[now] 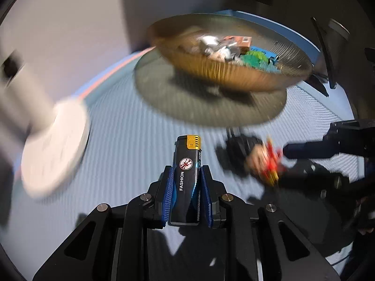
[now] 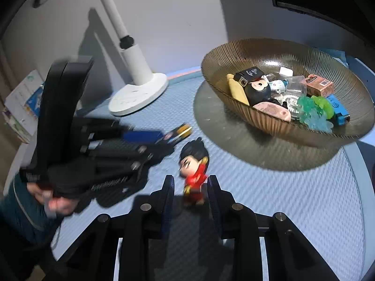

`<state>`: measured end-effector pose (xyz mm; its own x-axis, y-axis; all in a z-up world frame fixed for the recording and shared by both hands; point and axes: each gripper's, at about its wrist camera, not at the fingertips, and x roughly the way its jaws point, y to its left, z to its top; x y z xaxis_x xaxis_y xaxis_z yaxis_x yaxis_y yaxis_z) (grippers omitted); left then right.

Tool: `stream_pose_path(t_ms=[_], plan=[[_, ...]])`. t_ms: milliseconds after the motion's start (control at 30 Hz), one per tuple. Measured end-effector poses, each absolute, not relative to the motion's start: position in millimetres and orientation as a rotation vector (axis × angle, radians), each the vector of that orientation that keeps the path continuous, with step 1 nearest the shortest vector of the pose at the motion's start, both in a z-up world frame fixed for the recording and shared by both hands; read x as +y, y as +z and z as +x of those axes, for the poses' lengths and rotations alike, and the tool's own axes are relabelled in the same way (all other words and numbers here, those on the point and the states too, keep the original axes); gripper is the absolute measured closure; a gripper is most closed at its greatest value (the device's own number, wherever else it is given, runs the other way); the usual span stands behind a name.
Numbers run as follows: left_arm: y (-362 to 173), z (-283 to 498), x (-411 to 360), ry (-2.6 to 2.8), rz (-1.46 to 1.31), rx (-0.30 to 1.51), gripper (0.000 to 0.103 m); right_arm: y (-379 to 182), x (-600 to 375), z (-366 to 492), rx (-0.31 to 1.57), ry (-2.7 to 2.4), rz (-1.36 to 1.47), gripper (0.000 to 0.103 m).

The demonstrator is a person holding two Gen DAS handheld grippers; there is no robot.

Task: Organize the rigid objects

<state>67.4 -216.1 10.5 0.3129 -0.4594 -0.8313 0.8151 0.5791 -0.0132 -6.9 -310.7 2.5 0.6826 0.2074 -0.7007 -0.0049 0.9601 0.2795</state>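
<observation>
My left gripper is shut on a black lighter with a gold cap, held above the blue mat. It also shows in the right wrist view at the left, blurred. A small figurine with black hair and a red outfit stands on the mat between the fingers of my open right gripper; it shows blurred in the left wrist view. The ribbed amber glass bowl at the upper right holds several small objects. In the left wrist view the bowl lies ahead of the lighter.
A white lamp base with its pole stands at the back left; it also shows in the left wrist view. The blue mat covers the table. A grey wall runs behind. Books lie at the far left.
</observation>
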Motion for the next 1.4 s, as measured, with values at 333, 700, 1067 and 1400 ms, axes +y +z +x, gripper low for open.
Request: stream_pose_path(t_ms=[333,700,1067,1400], plan=[[7.7,1.8,-113.8,-0.606,0.225,0.973,0.083,-7.5,-314.9,-18.5,0.866,0.094,0.324,0.035],[8.0,-10.7,-106.3,-0.479,0.191,0.952,0.070,-6.8,-274.0,47.7,0.886,0.019,0.096,0.072],[9.0,-18.3,-99.4,-0.459,0.153,0.959,0.069,4.3,-265.8,-44.4,0.825,0.306,0.094,0.072],[8.6,-26.3,-89.7,-0.457,0.103,0.968,0.066,-22.1,-266.1,-52.1,0.909,0.310,0.124,0.039]])
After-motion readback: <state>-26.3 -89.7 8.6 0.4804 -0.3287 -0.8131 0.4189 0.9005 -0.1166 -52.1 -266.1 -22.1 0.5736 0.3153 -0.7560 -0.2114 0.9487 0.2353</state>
